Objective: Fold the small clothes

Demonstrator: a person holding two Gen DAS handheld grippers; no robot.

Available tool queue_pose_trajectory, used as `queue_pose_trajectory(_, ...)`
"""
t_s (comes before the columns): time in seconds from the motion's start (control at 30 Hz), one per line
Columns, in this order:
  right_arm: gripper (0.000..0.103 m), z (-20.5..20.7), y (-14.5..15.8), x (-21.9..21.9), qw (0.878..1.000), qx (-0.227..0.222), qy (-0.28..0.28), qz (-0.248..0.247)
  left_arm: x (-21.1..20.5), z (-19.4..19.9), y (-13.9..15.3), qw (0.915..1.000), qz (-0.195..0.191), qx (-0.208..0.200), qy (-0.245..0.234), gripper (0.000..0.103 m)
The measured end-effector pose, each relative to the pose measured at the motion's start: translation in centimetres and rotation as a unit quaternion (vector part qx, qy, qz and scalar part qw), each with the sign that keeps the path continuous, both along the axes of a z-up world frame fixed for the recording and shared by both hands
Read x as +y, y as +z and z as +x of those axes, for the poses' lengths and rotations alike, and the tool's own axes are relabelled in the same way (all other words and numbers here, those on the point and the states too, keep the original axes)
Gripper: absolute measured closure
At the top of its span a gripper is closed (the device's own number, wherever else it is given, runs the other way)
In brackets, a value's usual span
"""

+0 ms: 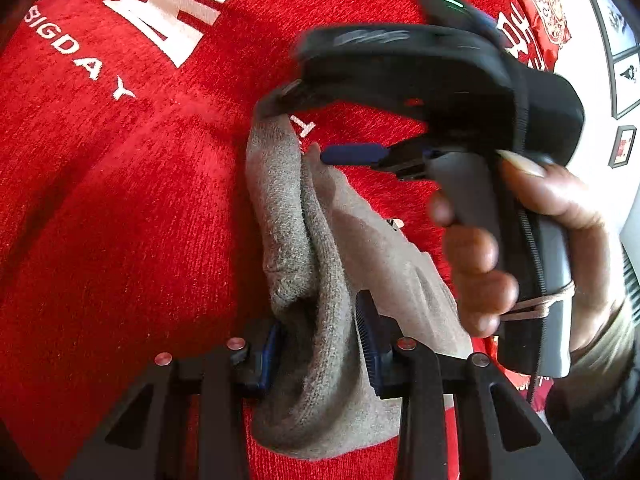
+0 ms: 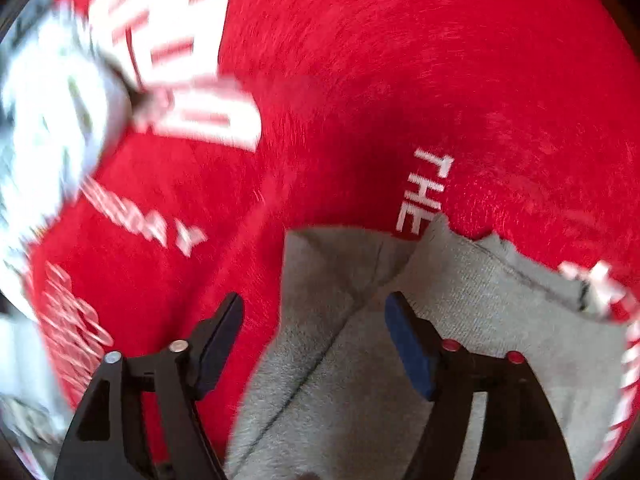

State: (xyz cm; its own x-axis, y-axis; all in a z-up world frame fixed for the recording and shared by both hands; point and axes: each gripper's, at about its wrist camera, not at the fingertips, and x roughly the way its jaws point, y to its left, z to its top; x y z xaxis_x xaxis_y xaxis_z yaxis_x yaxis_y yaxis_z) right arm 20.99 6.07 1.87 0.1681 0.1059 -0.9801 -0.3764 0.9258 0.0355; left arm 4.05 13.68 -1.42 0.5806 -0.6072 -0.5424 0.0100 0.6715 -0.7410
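The left gripper (image 1: 320, 344) is clamped on a grey sock (image 1: 304, 240) lying on the red blanket (image 1: 120, 200), its long axis running from 6 toward 12 o'clock. The right gripper (image 2: 316, 344), spread wide, grips nothing; the sock lies beneath it.

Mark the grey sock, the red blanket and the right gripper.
grey sock (image 1: 320, 320): left wrist view, bunched middle between the left jaws.
red blanket (image 1: 120, 200): left wrist view, bare plush left of the sock.
right gripper (image 2: 314, 340): right wrist view, midway between its open jaws.
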Motion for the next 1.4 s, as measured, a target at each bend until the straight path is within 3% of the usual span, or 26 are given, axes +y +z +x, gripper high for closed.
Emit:
queue_pose_trajectory(0.07, 0.024, -0.1, -1.2, 1.2, 0.997, -0.007, -0.001, -0.080, 0.0, 0.0, 0.0, 1.0000, 0.000, 0.001, 0.000, 0.067)
queue_pose_trajectory(0.17, 0.024, 0.0, -3.3, 2.0, 0.995, 0.028, -0.008, -0.090, -0.4, -0.1, 0.2, 0.9999, 0.010, 0.000, 0.000, 0.067)
queue_pose_trajectory(0.2, 0.030, -0.1, -3.6, 2.5, 0.994, 0.021, -0.001, -0.104, -0.5, -0.2, 0.2, 0.9998, 0.019, 0.002, -0.002, 0.067)
queue_pose_trajectory(0.27, 0.067, -0.2, -3.2, 3.0, 0.993, -0.010, 0.015, -0.121, -0.6, -0.2, 0.3, 0.9998, 0.022, 0.001, -0.002, 0.066)
queue_pose_trajectory(0.3, 0.079, 0.1, -2.6, 2.3, 0.993, -0.017, 0.005, -0.116, -0.5, -0.3, 0.3, 0.9998, 0.021, 0.000, -0.002, 0.066)
queue_pose_trajectory(0.33, 0.082, 0.3, -2.2, 1.4, 0.996, -0.011, -0.002, -0.091, -0.4, -0.4, 0.4, 0.9997, 0.024, 0.001, 0.000, 0.064)
queue_pose_trajectory(0.37, 0.082, 0.5, -1.8, 0.0, 0.998, -0.006, -0.009, -0.062, -0.3, -0.3, 0.4, 0.9995, 0.031, 0.007, 0.003, 0.053)
queue_pose_trajectory(0.4, 0.083, 0.5, -1.5, -1.2, 0.999, -0.003, -0.016, -0.036, -0.2, -0.4, 0.5, 0.9996, 0.027, 0.001, 0.003, 0.048)
queue_pose_trajectory(0.47, 0.083, 0.3, -1.0, -3.4, 0.999, -0.003, -0.034, 0.022, -0.2, -0.8, 1.1, 0.9994, 0.030, -0.014, 0.007, 0.012)
queue_pose_trajectory(0.5, 0.083, 0.1, -0.7, -4.5, 0.997, -0.006, -0.044, 0.055, -0.3, -1.1, 1.4, 0.9990, 0.039, -0.020, 0.011, 0.003)
queue_pose_trajectory(0.63, 0.083, -0.7, 0.4, -8.2, 0.983, -0.016, -0.078, 0.164, -0.2, -2.0, 1.6, 0.9984, 0.052, -0.021, 0.011, 0.000)
queue_pose_trajectory(0.77, 0.083, -0.9, 1.3, -9.7, 0.973, -0.022, -0.094, 0.211, 1.2, -2.7, 1.5, 0.9992, 0.017, -0.014, 0.032, 0.000)
queue_pose_trajectory(0.87, 0.083, -2.0, 2.2, -10.7, 0.966, -0.033, -0.092, 0.238, 1.1, -2.6, 1.4, 0.9992, 0.023, -0.011, 0.031, 0.000)
queue_pose_trajectory(1.03, 0.083, -2.1, 1.5, -12.5, 0.953, -0.030, -0.103, 0.284, 0.2, -2.7, 1.8, 0.9994, -0.010, -0.031, -0.012, 0.000)
queue_pose_trajectory(1.1, 0.083, -2.1, 1.1, -13.3, 0.950, -0.025, -0.109, 0.291, -0.1, -2.9, 2.2, 0.9989, 0.008, -0.046, 0.000, 0.010)
queue_pose_trajectory(1.13, 0.083, -2.1, 0.9, -13.5, 0.950, -0.024, -0.109, 0.293, -0.4, -2.9, 2.3, 0.9986, 0.017, -0.051, -0.002, 0.028)
queue_pose_trajectory(1.17, 0.083, -2.1, 0.8, -13.7, 0.949, -0.023, -0.109, 0.295, -0.6, -2.6, 2.1, 0.9987, 0.018, -0.046, -0.014, 0.057)
queue_pose_trajectory(1.23, 0.083, -2.1, 0.6, -13.9, 0.947, -0.024, -0.109, 0.300, -0.9, -1.8, 1.5, 0.9992, 0.007, -0.025, -0.029, 0.090)
queue_pose_trajectory(1.33, 0.083, -2.2, 0.4, -13.9, 0.950, -0.023, -0.105, 0.294, -0.4, -2.0, 1.8, 0.9995, -0.002, -0.018, -0.026, 0.091)
queue_pose_trajectory(1.4, 0.083, -2.2, 0.4, -13.9, 0.952, -0.023, -0.104, 0.288, -0.2, -2.5, 2.9, 0.9994, 0.016, -0.029, -0.012, 0.091)
